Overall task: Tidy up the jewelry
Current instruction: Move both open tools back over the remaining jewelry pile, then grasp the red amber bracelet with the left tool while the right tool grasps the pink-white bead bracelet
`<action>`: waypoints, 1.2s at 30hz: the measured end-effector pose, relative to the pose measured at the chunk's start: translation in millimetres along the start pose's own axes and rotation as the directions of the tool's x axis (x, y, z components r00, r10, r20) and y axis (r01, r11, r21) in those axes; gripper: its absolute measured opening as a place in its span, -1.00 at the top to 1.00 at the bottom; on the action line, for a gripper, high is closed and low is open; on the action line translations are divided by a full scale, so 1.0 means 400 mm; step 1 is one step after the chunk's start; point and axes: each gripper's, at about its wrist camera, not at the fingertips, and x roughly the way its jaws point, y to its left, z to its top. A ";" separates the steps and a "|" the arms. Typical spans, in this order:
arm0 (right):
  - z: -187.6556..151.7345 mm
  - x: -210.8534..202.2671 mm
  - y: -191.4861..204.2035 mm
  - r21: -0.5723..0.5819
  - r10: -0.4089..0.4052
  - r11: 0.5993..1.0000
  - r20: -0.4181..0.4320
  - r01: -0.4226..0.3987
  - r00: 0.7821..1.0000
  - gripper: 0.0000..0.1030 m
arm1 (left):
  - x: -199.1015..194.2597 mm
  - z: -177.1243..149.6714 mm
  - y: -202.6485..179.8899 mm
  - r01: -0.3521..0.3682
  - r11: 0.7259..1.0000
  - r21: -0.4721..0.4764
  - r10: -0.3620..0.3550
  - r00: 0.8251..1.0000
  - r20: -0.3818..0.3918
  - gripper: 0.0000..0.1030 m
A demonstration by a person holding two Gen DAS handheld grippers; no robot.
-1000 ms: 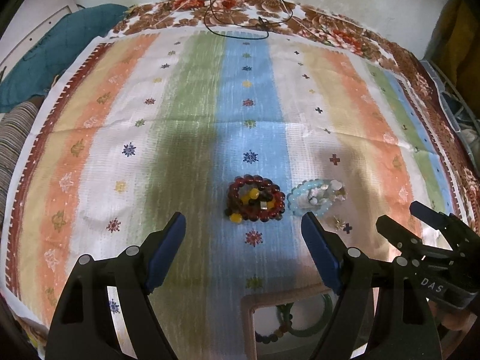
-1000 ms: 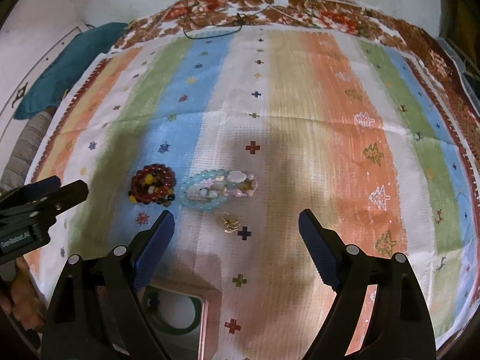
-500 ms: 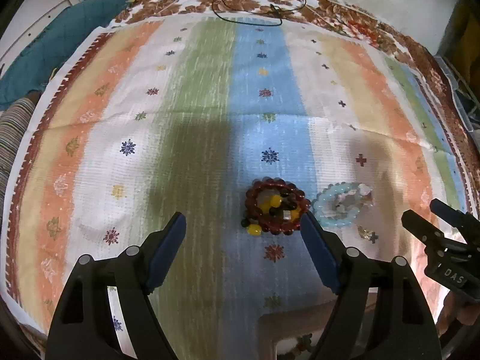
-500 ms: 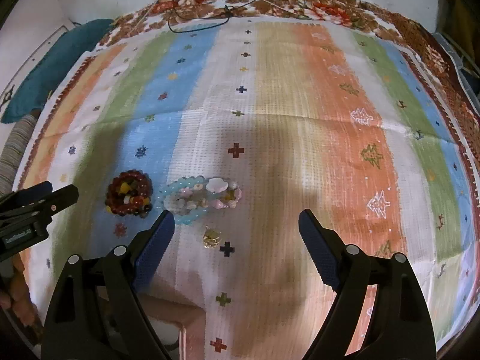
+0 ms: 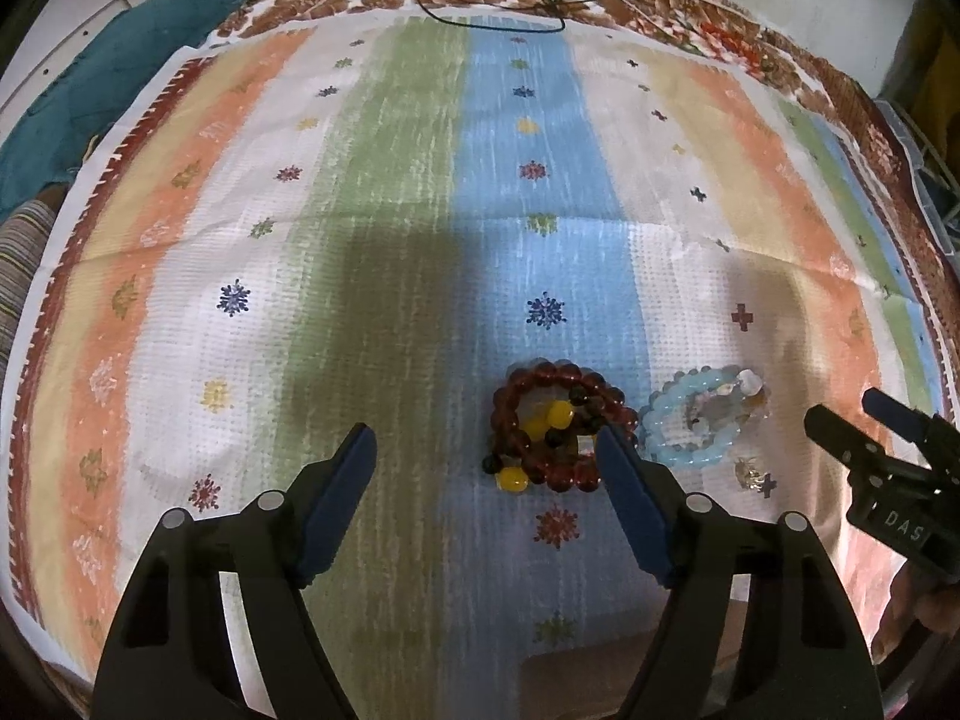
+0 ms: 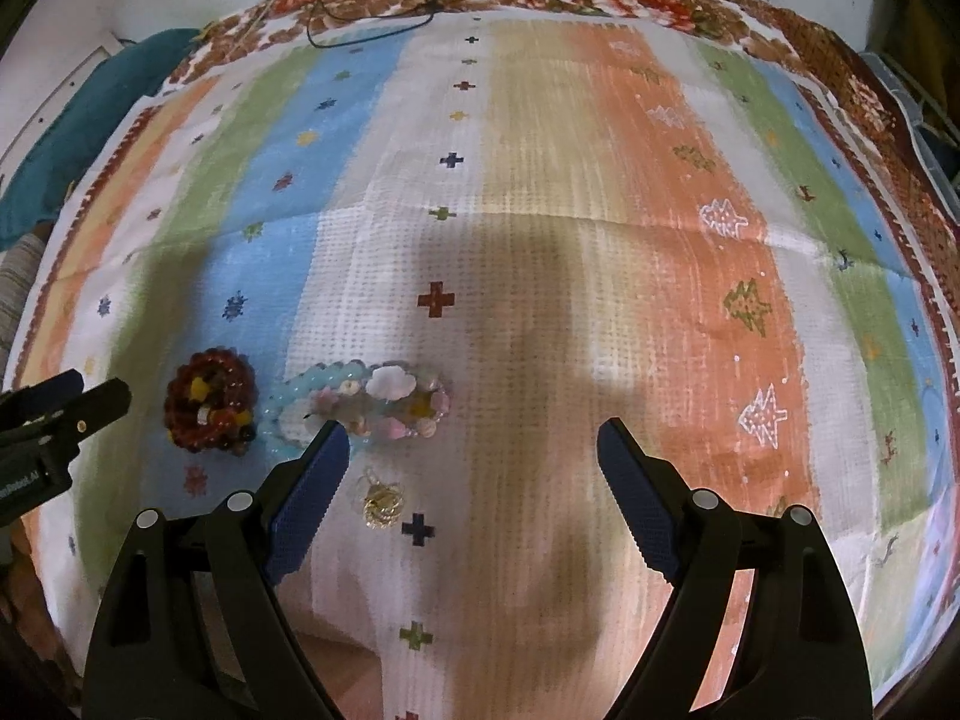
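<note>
Jewelry lies on a striped cloth (image 5: pixel 390 210): a dark red bead bracelet (image 5: pixel 555 426) just beside a pale blue bracelet (image 5: pixel 690 426), with a small gold piece (image 6: pixel 381 501) nearby. Left gripper (image 5: pixel 483 462) and right gripper (image 6: pixel 474 450) hover above, jaws wide, holding nothing.

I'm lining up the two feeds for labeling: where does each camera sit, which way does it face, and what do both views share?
Left wrist: sits on the left gripper, looking forward and down at the striped cloth; its open fingers show, the right gripper at right.
Right wrist: sits on the right gripper, facing the same cloth; open fingers show, the left gripper at left.
Shared: dark red bead bracelet, pale blue bracelet, small gold piece.
</note>
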 end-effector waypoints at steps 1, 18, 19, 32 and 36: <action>0.002 0.003 0.000 0.000 -0.001 1.000 0.000 0.001 1.000 -0.65 | 0.003 0.000 0.001 -0.001 1.000 0.001 0.001 1.000 -0.002 -0.41; 0.021 0.067 -0.004 0.005 -0.008 1.000 -0.031 0.009 0.999 -0.65 | 0.081 0.027 0.003 0.000 1.000 0.009 0.000 0.999 -0.045 -0.17; 0.022 0.066 -0.003 0.003 -0.007 1.000 -0.032 0.007 0.999 -0.65 | 0.083 0.028 0.004 0.001 1.000 0.008 -0.001 0.999 -0.045 -0.16; 0.040 0.101 0.003 -0.017 -0.029 0.999 -0.042 0.028 0.999 -0.65 | 0.125 0.045 0.002 -0.015 1.000 0.015 0.016 0.997 -0.074 0.03; 0.045 0.117 -0.001 -0.009 -0.024 1.000 -0.052 0.024 0.998 -0.64 | 0.142 0.050 0.001 -0.019 1.000 0.023 0.021 0.996 -0.086 0.07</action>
